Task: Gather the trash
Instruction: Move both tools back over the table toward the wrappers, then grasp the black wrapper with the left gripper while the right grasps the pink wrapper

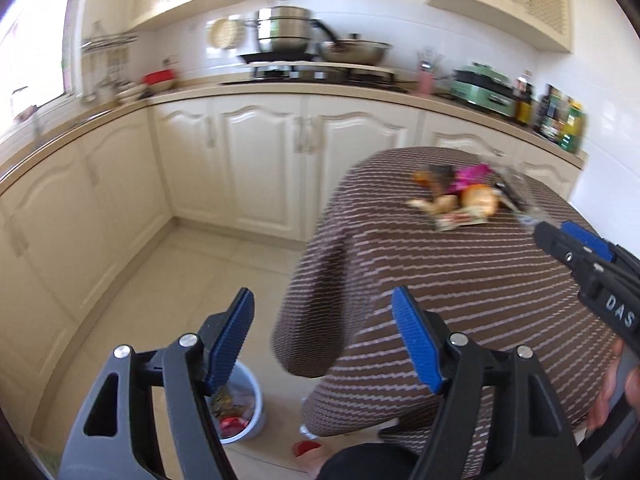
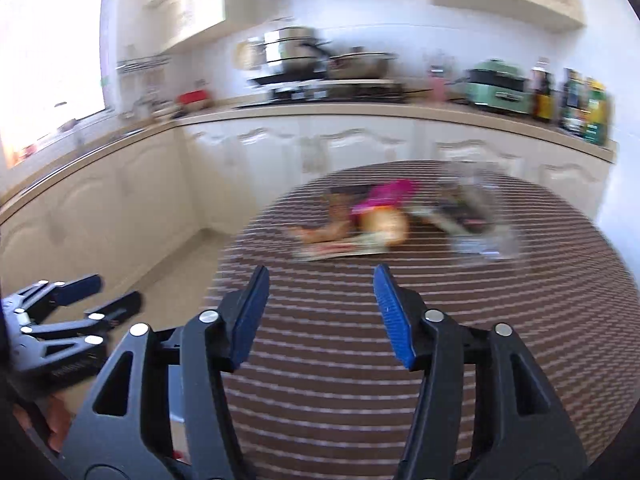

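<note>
The left gripper [image 1: 322, 340] is wide apart and holds nothing. It hangs over the floor by the edge of the round surface [image 1: 460, 280] with the brown striped cloth. Down below it, on the floor, stands a small white bin [image 1: 248, 412] with some trash inside. A little red thing [image 1: 306, 447] lies on the floor just beside the bin.

The right gripper [image 2: 320, 312] is wide apart too and holds nothing. It hangs over the striped cloth.

Farther on, a pile of trash [image 1: 460, 196] lies on the surface. It has a pink wrapper [image 2: 390, 194], an orange peel [image 1: 478, 198] and a clear plastic piece [image 2: 480, 216]. The picture is blurry there.

Far back is the kitchen counter [image 1: 280, 90] with pots [image 1: 284, 34] and a green cooker [image 1: 482, 88].
</note>
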A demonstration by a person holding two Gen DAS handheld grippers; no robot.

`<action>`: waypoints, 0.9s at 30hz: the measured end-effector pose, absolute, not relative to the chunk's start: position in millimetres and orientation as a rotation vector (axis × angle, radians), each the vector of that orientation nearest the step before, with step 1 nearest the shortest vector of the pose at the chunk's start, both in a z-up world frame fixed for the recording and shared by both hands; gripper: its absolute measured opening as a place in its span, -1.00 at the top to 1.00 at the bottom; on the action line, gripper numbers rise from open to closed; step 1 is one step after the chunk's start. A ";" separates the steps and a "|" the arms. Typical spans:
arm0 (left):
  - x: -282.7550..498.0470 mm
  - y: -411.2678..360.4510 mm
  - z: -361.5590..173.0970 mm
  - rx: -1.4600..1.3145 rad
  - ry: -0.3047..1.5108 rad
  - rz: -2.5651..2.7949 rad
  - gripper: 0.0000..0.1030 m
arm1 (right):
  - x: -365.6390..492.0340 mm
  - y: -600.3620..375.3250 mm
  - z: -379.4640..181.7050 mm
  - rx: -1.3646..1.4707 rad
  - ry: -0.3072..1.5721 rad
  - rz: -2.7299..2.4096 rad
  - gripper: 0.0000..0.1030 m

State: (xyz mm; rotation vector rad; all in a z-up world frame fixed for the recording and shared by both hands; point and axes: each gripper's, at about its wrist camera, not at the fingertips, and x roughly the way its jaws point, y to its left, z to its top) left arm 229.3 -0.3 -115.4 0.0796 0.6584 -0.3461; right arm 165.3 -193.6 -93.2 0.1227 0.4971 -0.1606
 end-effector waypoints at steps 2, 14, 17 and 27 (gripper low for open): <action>235.2 -24.4 -112.5 0.091 0.671 -0.383 -0.38 | 160.2 -220.5 -91.1 0.136 0.508 -0.210 -0.08; 300.5 -94.2 -110.7 0.039 0.760 -0.455 -0.38 | 195.4 -290.8 -92.5 0.168 0.595 -0.241 -0.12; 321.9 -103.9 -104.3 0.018 0.767 -0.469 -0.38 | 222.0 -294.2 -84.6 0.164 0.609 -0.197 -0.16; 377.1 -126.3 -104.8 0.002 0.809 -0.476 -0.38 | 324.7 -315.2 -97.4 0.375 0.721 -0.113 -0.16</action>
